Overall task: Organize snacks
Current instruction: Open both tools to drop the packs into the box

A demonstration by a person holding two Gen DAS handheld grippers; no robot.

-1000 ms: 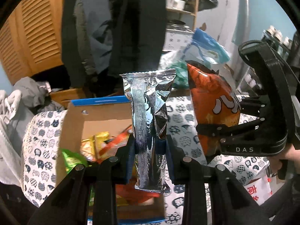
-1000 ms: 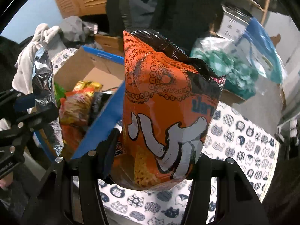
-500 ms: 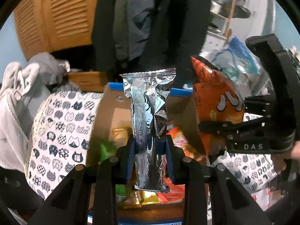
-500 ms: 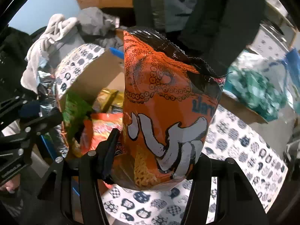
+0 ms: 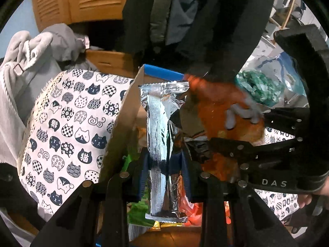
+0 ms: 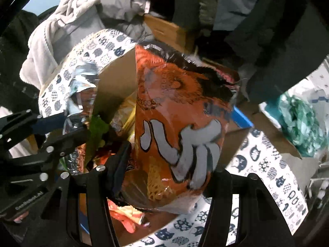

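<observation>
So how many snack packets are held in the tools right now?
2: the silver packet in the left tool, the orange bag in the right tool; both above the box.

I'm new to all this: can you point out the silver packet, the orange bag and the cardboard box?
silver packet (image 5: 159, 135): left wrist view, ribbed back seam.
orange bag (image 6: 181, 127): right wrist view, printed front.
cardboard box (image 5: 121, 123): left wrist view, left wall.
</observation>
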